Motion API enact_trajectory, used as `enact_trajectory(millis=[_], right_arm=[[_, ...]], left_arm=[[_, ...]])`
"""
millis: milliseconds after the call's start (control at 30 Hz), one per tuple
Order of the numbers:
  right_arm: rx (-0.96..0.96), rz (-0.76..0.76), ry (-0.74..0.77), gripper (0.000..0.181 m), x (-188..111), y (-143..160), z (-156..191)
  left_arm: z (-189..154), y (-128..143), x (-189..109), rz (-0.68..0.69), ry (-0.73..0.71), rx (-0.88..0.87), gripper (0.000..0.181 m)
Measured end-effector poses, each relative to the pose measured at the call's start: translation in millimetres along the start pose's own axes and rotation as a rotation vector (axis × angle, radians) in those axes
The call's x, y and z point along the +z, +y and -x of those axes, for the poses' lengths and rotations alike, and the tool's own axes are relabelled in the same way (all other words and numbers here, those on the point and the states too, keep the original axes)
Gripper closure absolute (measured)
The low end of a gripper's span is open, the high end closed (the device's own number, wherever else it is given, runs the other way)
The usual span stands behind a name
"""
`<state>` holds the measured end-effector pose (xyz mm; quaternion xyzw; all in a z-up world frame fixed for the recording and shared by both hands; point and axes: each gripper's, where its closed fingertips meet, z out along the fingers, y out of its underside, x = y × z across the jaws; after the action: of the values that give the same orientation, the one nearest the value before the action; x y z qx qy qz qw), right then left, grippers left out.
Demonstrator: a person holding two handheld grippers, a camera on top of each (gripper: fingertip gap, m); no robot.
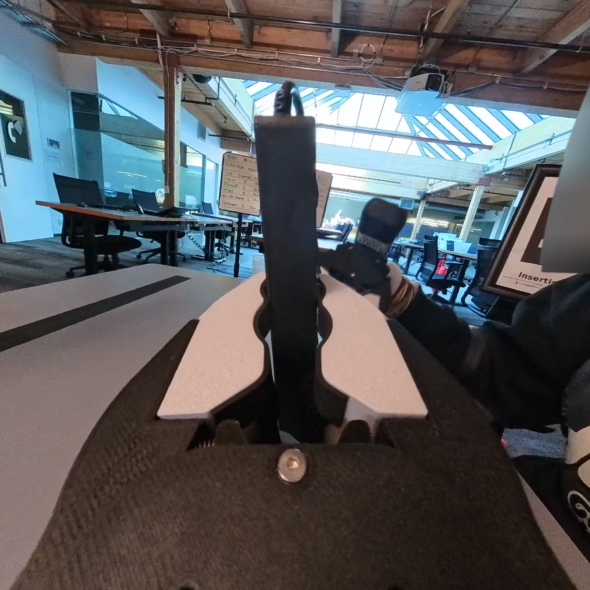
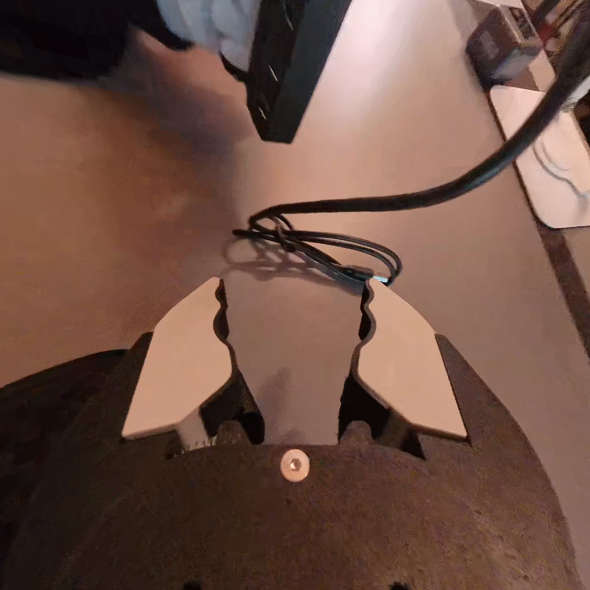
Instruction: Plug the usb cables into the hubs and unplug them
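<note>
**A:** Office background: desks, chairs, whiteboard (image 1: 240, 183), skylights. Left gripper (image 1: 291, 289) was raised above the table (image 1: 79, 351), clamped on the black hub (image 1: 289, 242), hub upright, its lead at the top end.

**B:** Right gripper (image 2: 293, 284) was spread wide, nothing in it, over the table. Coiled USB cable (image 2: 322, 245) lay mid-table, plug (image 2: 367, 274) just beyond the right finger (image 2: 402, 344). Touching? Couldn't tell.

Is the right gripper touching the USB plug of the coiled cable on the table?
Cannot tell. In the right wrist view the open right gripper has its right fingertip overlapping the USB plug, but no view shows a contact or gap plainly.
</note>
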<state>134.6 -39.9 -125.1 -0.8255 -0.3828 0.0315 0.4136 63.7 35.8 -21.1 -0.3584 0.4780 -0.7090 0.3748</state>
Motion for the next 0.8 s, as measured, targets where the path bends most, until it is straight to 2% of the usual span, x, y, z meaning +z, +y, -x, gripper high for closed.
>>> enact_trajectory(millis=[100, 233, 367, 567, 667, 733, 800], right_arm=[[-0.114, 0.007, 0.229, 0.1, 16, 5, -36], [-0.156, -0.034, 0.393, 0.098, 2, 5, -59], [-0.187, -0.063, 0.283, 0.096, 14, -2, -59], [-0.463, 0.002, 0.144, 0.097, 54, -8, -68], [-0.466, -0.023, 0.015, 0.101, 70, -14, -58], [-0.465, -0.015, -0.055, 0.118, 83, -13, -50], [-0.478, -0.013, -0.116, 0.143, 91, -10, -41]], left_arm=[[2, 2, 0, 0.007, -0.007, 0.005, 0.156], [6, 10, 0, 0.037, -0.014, 0.039, 0.156], [8, 9, -1, 0.029, -0.018, 0.028, 0.156], [8, 7, -3, 0.023, -0.021, 0.027, 0.156], [8, 8, -2, 0.021, -0.014, 0.007, 0.156], [7, 8, -2, 0.019, -0.009, -0.006, 0.156], [8, 8, -2, 0.018, -0.011, -0.011, 0.156]])
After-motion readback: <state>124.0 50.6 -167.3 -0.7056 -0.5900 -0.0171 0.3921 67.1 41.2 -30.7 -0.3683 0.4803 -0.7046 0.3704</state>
